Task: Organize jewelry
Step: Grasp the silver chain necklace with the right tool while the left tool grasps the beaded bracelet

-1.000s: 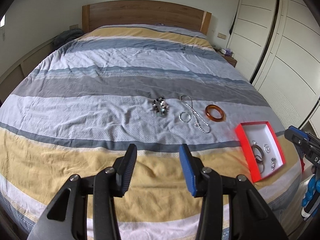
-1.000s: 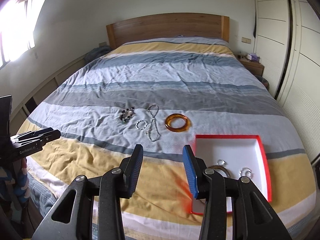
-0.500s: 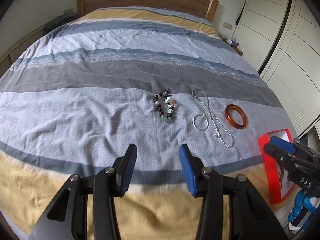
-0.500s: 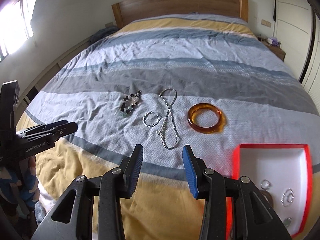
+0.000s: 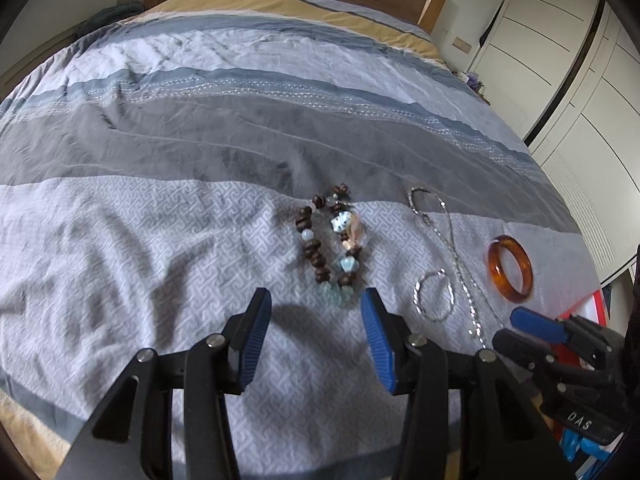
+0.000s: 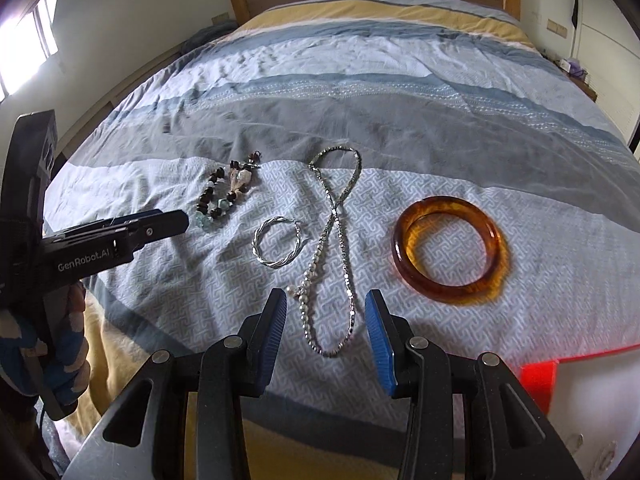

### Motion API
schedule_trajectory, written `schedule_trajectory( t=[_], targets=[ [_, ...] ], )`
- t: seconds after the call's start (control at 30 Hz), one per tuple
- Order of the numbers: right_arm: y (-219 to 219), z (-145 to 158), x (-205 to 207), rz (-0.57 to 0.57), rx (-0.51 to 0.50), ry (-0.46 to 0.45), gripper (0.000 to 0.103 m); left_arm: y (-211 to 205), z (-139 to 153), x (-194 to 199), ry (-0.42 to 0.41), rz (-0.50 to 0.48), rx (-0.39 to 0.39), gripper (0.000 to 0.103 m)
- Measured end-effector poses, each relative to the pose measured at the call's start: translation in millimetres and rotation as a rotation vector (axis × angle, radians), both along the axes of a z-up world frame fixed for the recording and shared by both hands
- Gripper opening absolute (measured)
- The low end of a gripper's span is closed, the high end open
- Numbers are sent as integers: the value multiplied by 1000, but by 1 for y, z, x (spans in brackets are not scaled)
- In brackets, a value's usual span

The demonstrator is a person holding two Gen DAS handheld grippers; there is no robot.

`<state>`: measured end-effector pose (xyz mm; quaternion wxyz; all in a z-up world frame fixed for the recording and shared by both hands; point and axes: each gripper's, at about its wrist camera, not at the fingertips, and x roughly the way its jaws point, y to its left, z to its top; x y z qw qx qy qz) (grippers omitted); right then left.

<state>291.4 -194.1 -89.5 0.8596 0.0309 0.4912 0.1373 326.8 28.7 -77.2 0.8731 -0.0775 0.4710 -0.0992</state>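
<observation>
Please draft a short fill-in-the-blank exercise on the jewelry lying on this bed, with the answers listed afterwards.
1. The translucent amber bangle lies on the striped ____.
2. The twisted silver hoop bracelet lies between the brown-and-turquoise beaded bracelet and the long silver ____.
3. The right tongs are open and hold ____.
4. The corner of the tray at the right is ____.

Missing words: bedspread; necklace; nothing; red

- Bed (image 6: 400,120), striped cover: grey, blue, yellow bands.
- Lying on it in a row: bead bracelet (image 6: 224,196), twisted silver ring (image 6: 276,248), silver chain necklace (image 6: 332,248), amber bangle (image 6: 448,248).
- Red tray (image 6: 538,376) at near right edge.
</observation>
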Motion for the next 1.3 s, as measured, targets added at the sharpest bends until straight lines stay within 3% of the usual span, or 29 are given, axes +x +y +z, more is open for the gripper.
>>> schedule_trajectory(
  t=[0.7,0.77,0.9,0.97,1.03,1.3],
  targets=[
    [13,-32,29,33,-2,11,41,-20,-31,43,-6,-46,79,45],
    [15,-35,30,36,-16,11,38,-22,-31,43,-18,-46,92,42],
    [14,-35,30,25,-42,8,16,-15,-29,39,-31,-21,76,19],
    [11,-35,29,18,-26,11,11,-12,-27,36,-35,-13,63,17],
    [9,-34,27,16,-15,9,11,-12,-24,32,-43,-9,70,12],
    [4,-8,4,-18,24,-47,10,-19,7,-2,-101,-11,106,10]
  ],
)
